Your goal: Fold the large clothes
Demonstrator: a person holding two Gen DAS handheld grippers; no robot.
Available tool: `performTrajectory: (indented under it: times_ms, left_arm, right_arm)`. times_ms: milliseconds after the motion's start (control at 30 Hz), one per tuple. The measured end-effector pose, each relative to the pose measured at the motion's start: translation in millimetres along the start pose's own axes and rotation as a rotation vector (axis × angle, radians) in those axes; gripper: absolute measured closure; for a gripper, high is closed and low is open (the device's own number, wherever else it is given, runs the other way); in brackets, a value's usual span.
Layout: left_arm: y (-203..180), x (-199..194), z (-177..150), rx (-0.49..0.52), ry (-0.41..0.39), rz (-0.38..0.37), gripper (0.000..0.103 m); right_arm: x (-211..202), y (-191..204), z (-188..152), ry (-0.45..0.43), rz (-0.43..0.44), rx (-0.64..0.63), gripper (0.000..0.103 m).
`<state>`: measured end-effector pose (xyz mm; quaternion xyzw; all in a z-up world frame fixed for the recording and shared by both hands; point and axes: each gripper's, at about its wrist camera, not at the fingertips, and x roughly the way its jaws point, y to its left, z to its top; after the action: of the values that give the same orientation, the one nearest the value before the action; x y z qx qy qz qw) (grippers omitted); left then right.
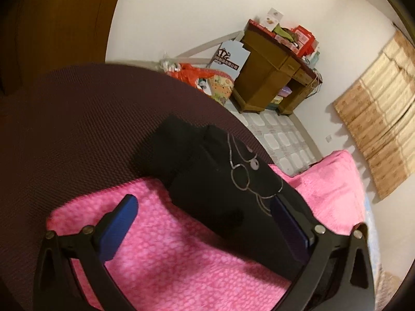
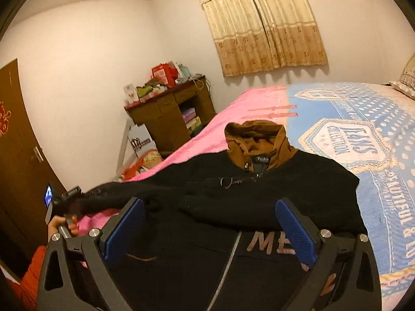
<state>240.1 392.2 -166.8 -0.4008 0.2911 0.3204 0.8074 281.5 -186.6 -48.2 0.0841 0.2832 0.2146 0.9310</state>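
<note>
Black jacket (image 2: 233, 197) lies spread on the bed (image 2: 363, 119), front up, zipper (image 2: 228, 259) running down the middle, brown collar (image 2: 259, 140) at the far end toward the curtain (image 2: 262, 23). It sits partly on the pink blanket (image 2: 233, 119), partly on the blue printed sheet.

Right gripper (image 2: 210, 228): jaws wide, nothing between the pads, hovering over the jacket's chest near the pale lettering (pads clear of the cloth as far as I can tell).

Left gripper (image 1: 205, 220): jaws also wide. A black sleeve (image 1: 207, 160) with a silver line drawing lies on the pink blanket, running up between the fingers and passing just beside the right-hand blue pad (image 1: 290, 223); can't tell if pad and cloth touch, but nothing is pinched. Far end of the sleeve overhangs onto a dark brown textured surface (image 1: 77, 119).

In the right wrist view the left gripper shows at the left edge, held by a hand (image 2: 58, 226) with a red sleeve below it, at the end of the jacket's outstretched arm.

Background: wooden desk (image 2: 168, 119) piled with boxes, brown door (image 2: 18, 142).
</note>
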Motion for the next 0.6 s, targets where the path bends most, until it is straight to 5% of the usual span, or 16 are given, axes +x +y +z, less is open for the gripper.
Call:
performTrajectory:
  times_ms: [100,233,400,600]
  left_arm:
    - [2.9,14.1,-1.1,-0.049,0.023,-0.02,0.002]
    - [-0.4,27.7,-7.3,-0.02,0.056,-0.024,0.035]
    - [-5.1,16.7,-11.5,0.048,-0.022,-0.021,0.078]
    - [-44.3,-14.6,-12.3,0.224,-0.155,0.048,0.086]
  right_arm:
    - [-0.3,1.4,-6.7,0.018,0.005,0.002,0.001]
    - [-8.2,5.8,-15.6,0.022,0.002,-0.004,0.001]
    - [-11.7,-1.9,-21.2,0.034,-0.004,0.046,0.001]
    - [-14.3,-18.2,-27.7,0.036,-0.016,0.119,0.001]
